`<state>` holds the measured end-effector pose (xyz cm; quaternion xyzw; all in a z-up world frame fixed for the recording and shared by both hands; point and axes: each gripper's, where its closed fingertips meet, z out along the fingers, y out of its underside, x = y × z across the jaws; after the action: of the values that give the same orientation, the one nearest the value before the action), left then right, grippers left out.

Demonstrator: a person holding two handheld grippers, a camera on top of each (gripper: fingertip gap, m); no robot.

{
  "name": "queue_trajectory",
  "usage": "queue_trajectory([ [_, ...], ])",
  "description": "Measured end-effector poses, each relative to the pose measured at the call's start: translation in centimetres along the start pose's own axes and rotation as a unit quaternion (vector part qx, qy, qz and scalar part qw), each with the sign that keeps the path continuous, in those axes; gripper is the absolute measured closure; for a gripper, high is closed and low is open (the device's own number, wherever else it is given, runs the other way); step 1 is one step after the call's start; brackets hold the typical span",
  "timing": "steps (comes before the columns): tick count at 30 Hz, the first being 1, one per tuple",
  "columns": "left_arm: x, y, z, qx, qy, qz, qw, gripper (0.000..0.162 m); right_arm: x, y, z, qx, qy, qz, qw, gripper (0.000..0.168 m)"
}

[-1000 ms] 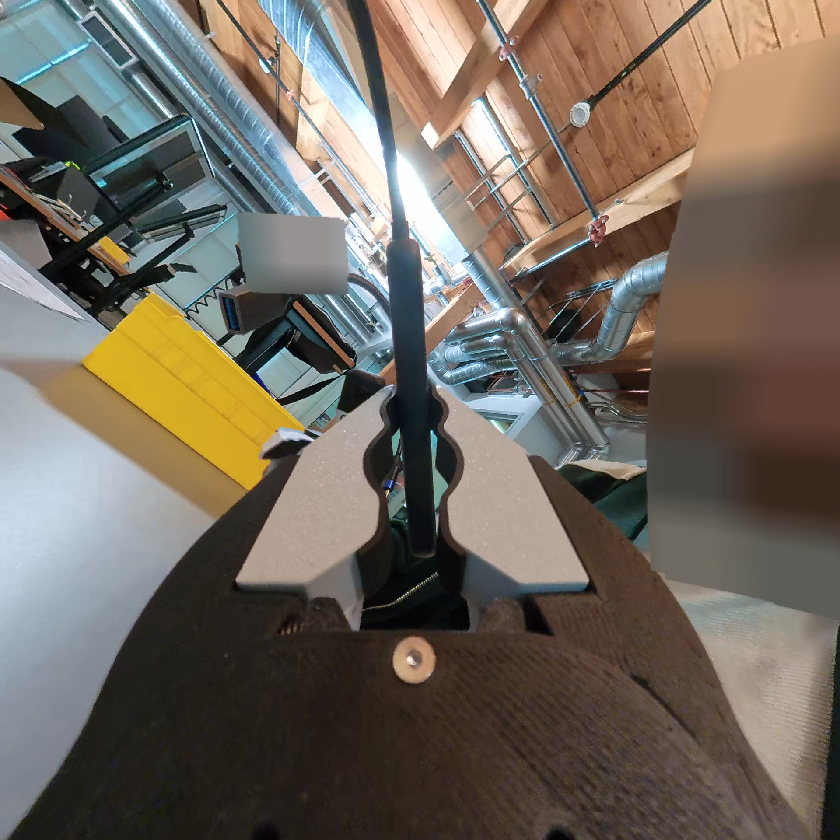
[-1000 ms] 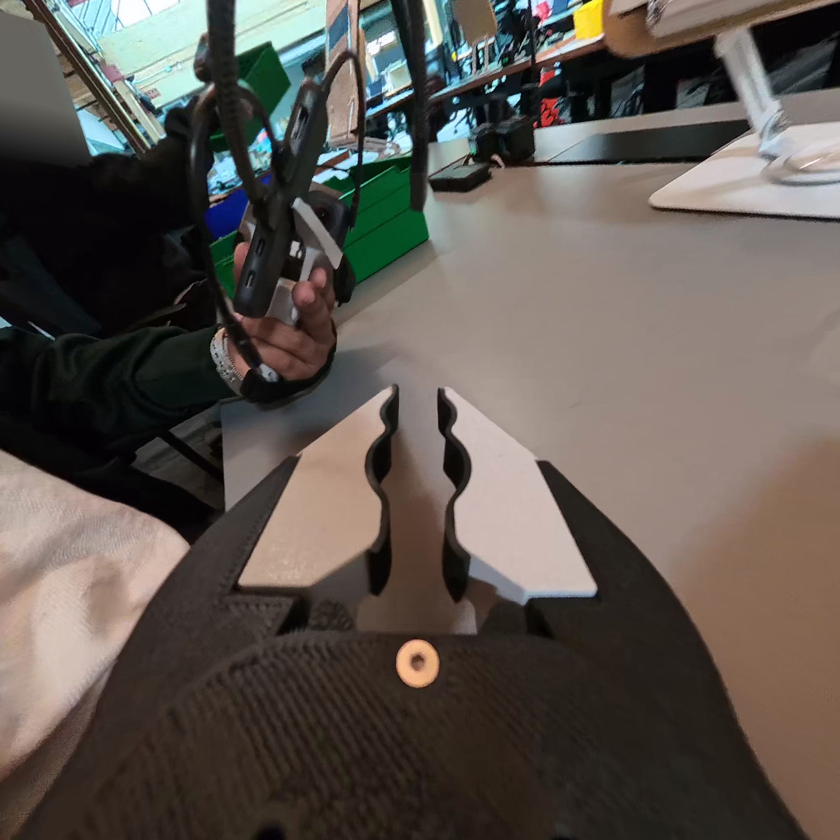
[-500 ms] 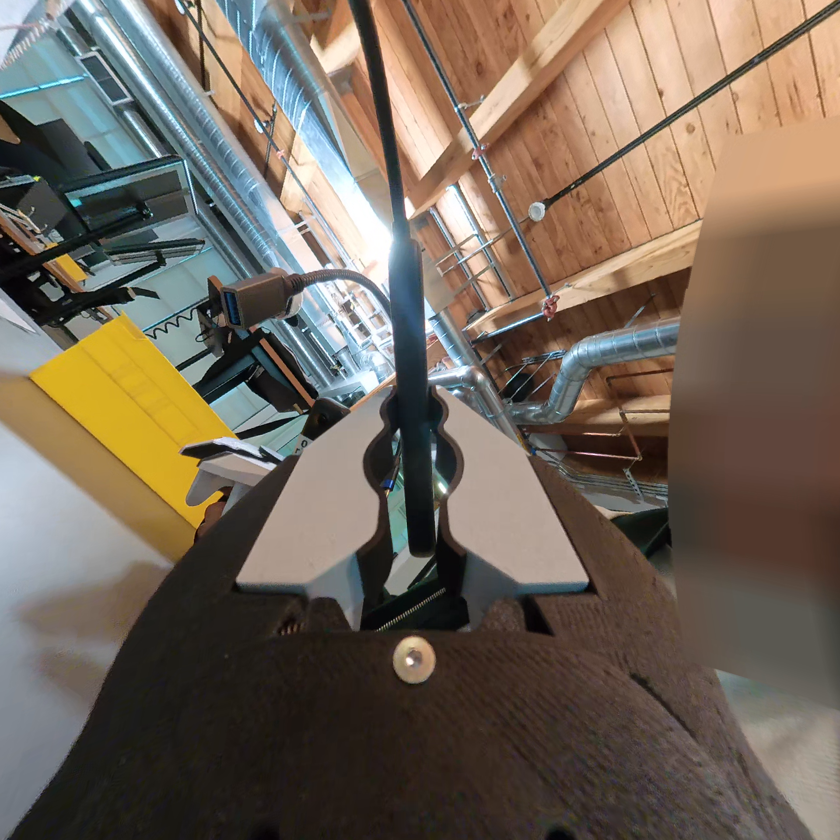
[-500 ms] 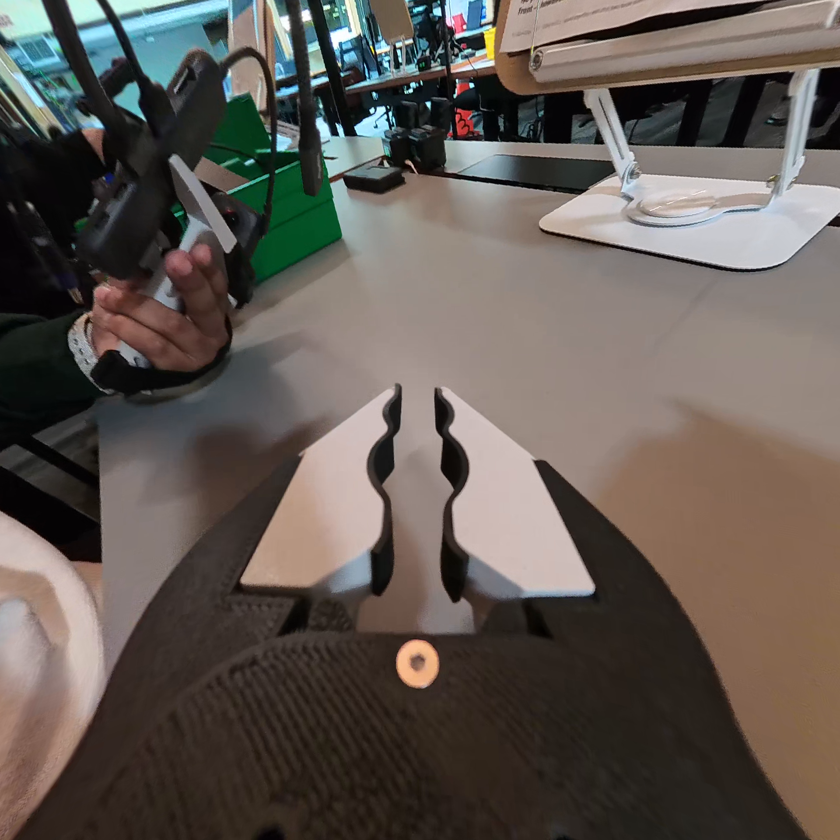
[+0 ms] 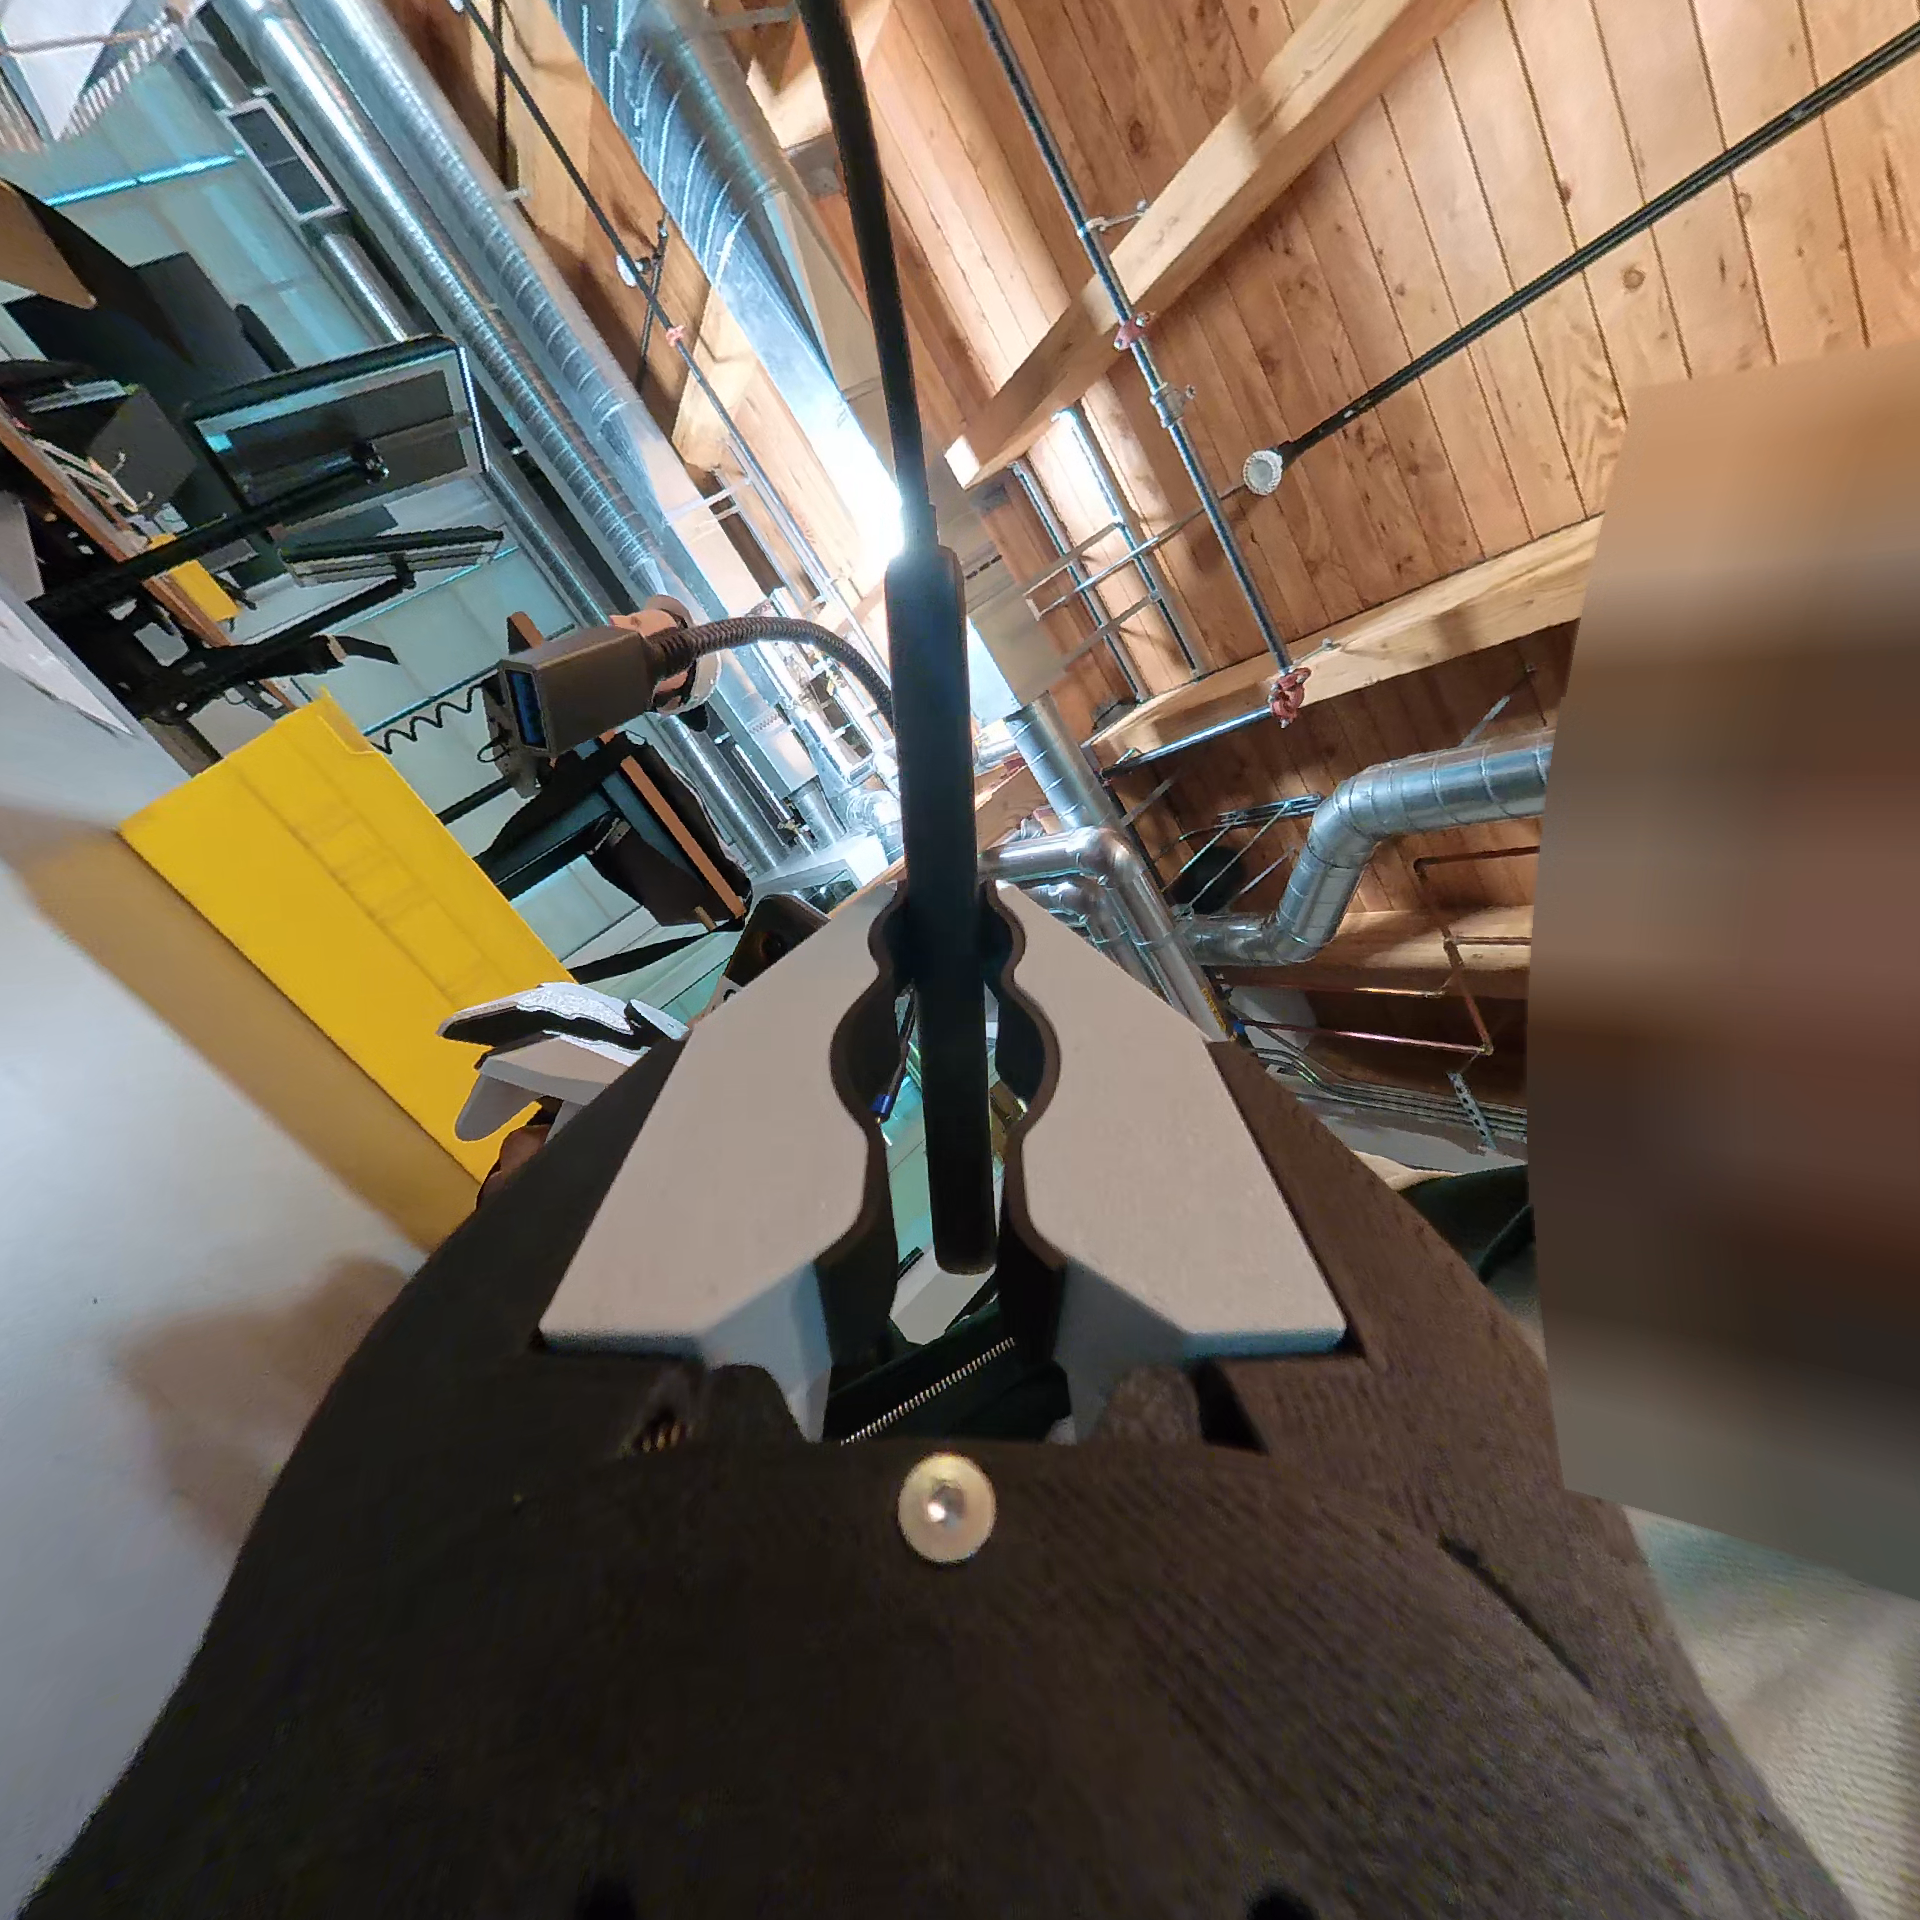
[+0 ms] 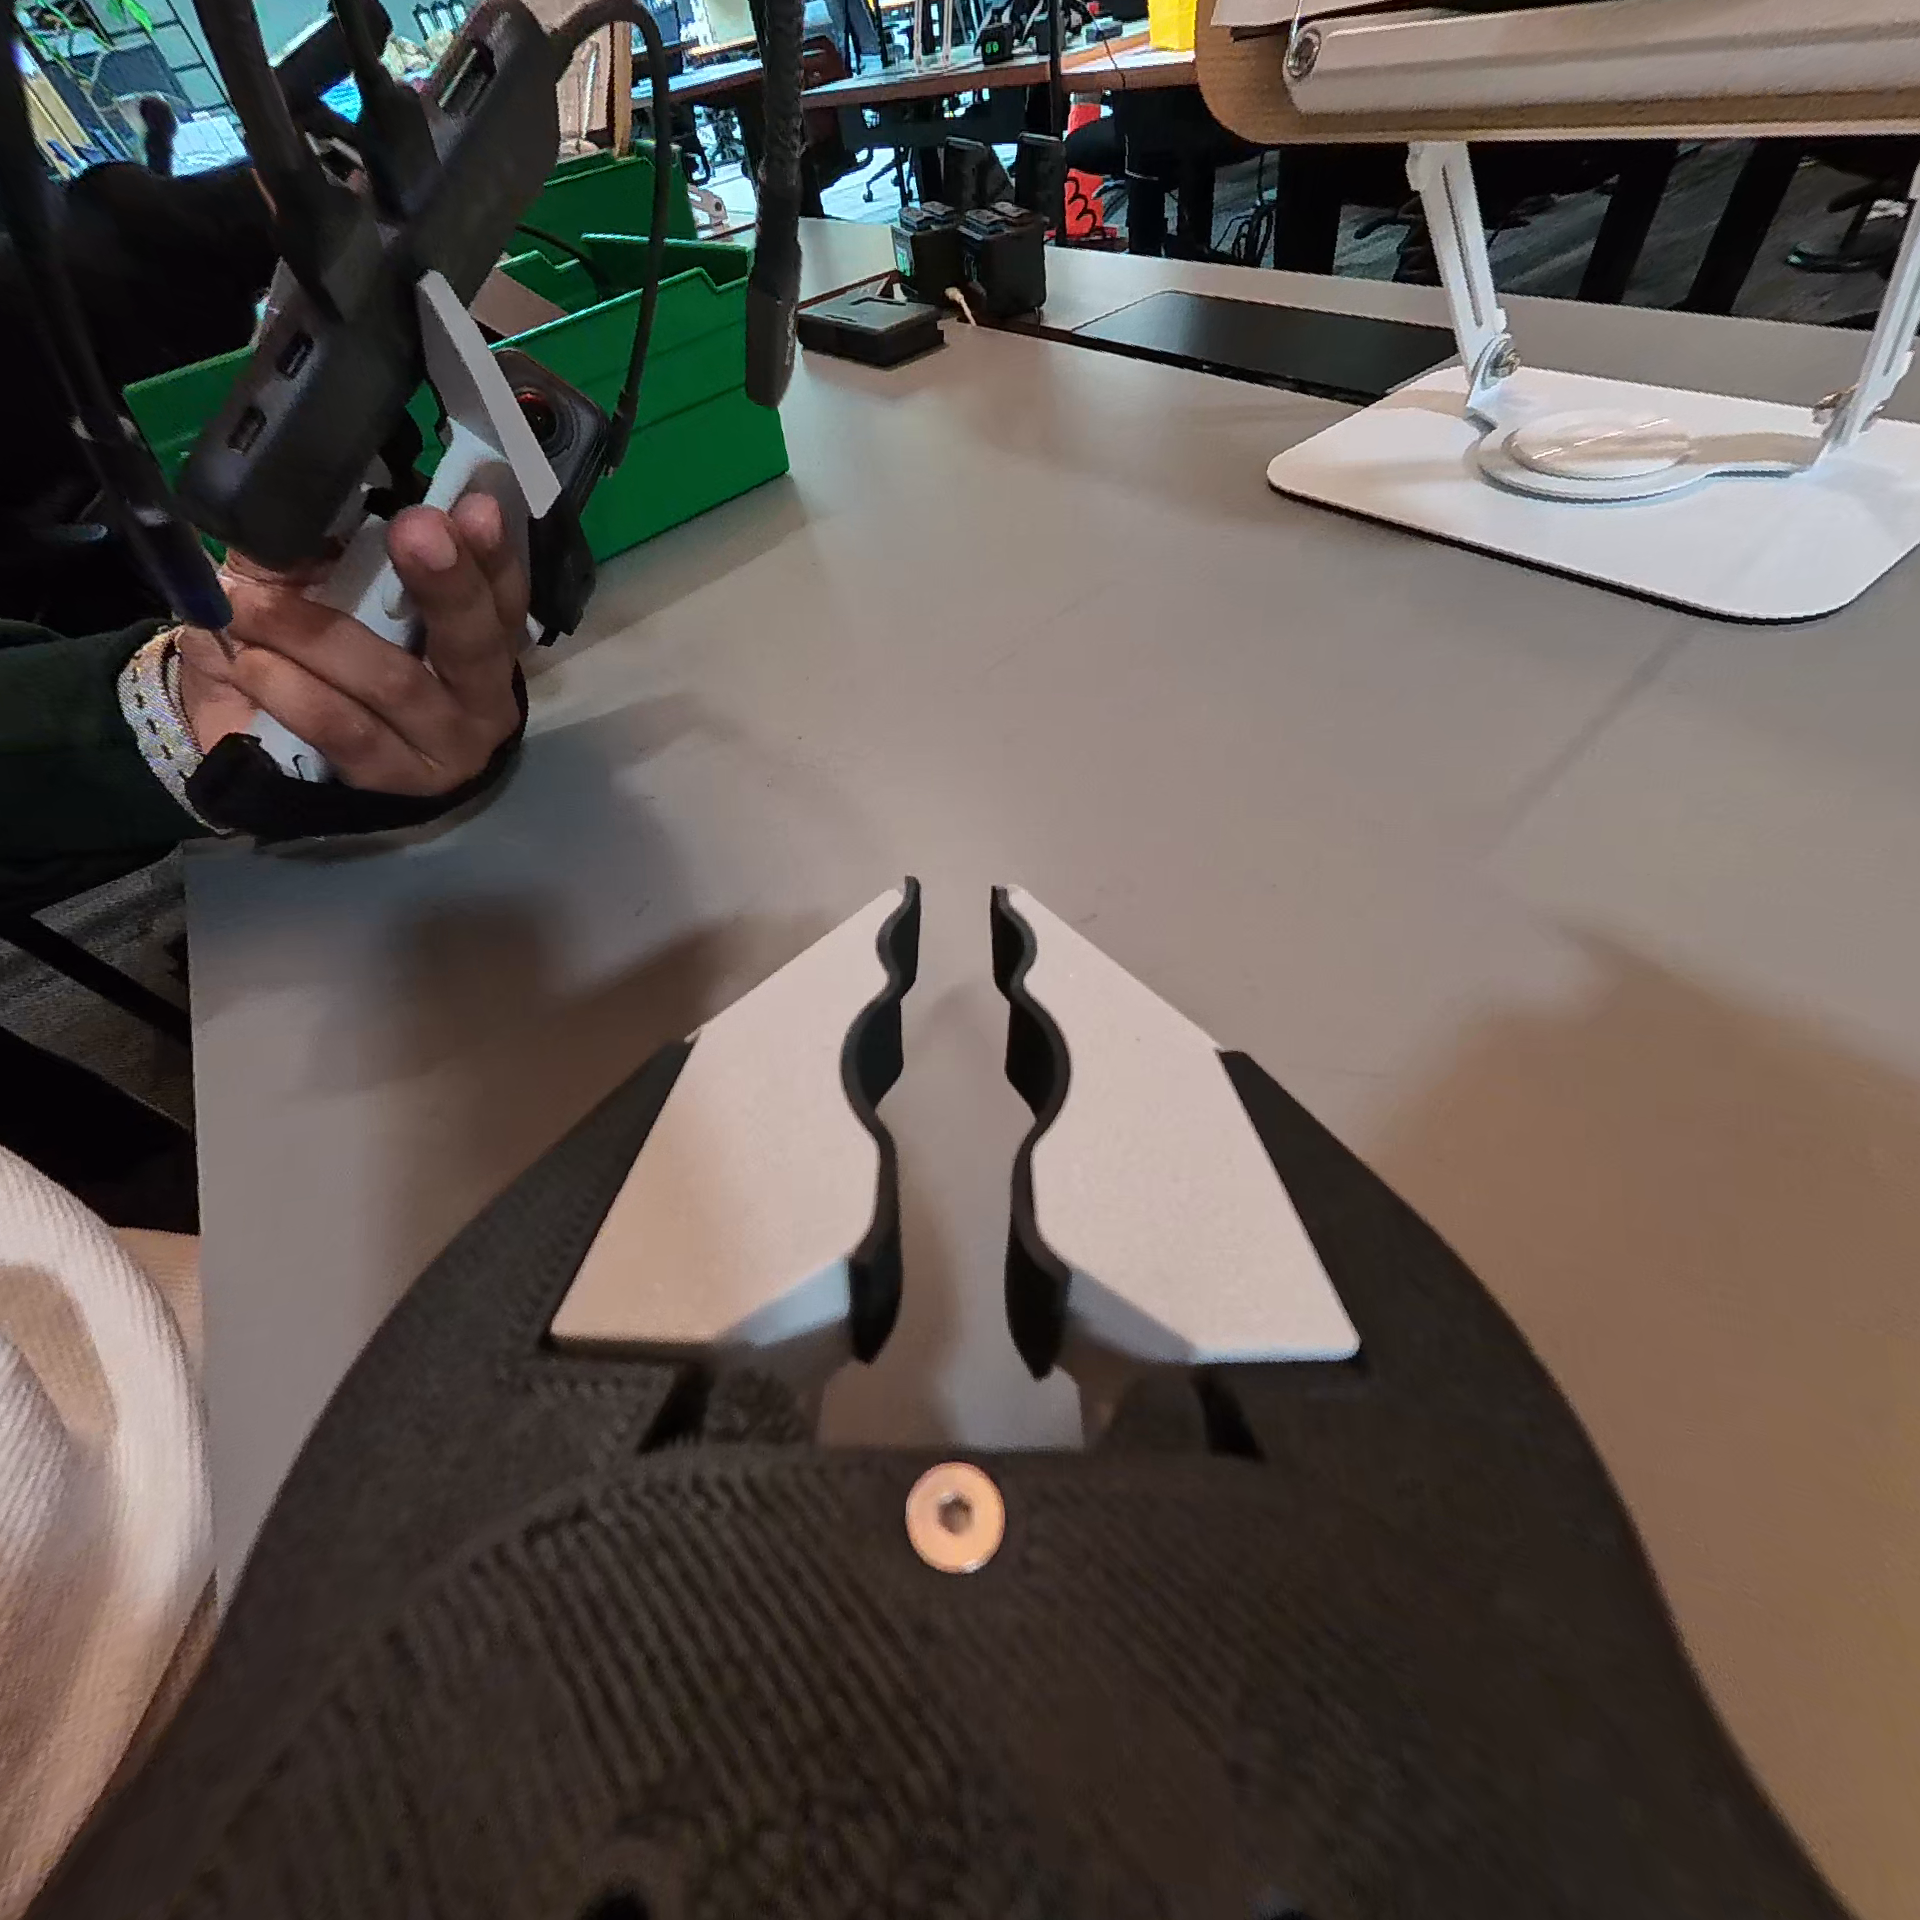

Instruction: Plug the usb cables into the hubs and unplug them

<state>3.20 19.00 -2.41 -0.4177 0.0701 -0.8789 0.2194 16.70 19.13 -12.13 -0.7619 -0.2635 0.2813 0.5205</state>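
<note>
My left gripper [image 5: 940, 904] is shut on a black USB hub [image 5: 935, 831], seen edge-on as a dark bar pointing up. In the right wrist view the hub [image 6: 353, 312] is held tilted above the table's left edge, ports showing, with black cables running off it. A braided cable bends off it to a grey connector [image 5: 566, 691] that hangs free. A black braided cable end [image 6: 774, 332] dangles above the table. My right gripper [image 6: 954, 894] is empty, its jaws a little apart, low over the grey table [image 6: 1143, 727], to the right of the hub.
Green bins [image 6: 665, 416] stand behind the left hand. A white stand base [image 6: 1600, 488] sits at the back right under a raised board. A yellow bin [image 5: 312, 894] is on the table in the left wrist view. A person's hand and dark sleeve [image 6: 62, 748] are at the left.
The right gripper's view has swung right along the table, so the hub sits farther left. The left gripper has tilted a little, still holding the hub. The free grey connector has swung.
</note>
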Motion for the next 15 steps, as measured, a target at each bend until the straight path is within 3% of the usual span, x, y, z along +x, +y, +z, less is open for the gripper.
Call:
queue_trajectory([
  [15,-0.05,-0.18,-0.03,0.003,0.001,-0.006,1.0,0.154,-0.22,0.58,0.46,-0.022,0.0,-0.009,1.0,0.153],
])
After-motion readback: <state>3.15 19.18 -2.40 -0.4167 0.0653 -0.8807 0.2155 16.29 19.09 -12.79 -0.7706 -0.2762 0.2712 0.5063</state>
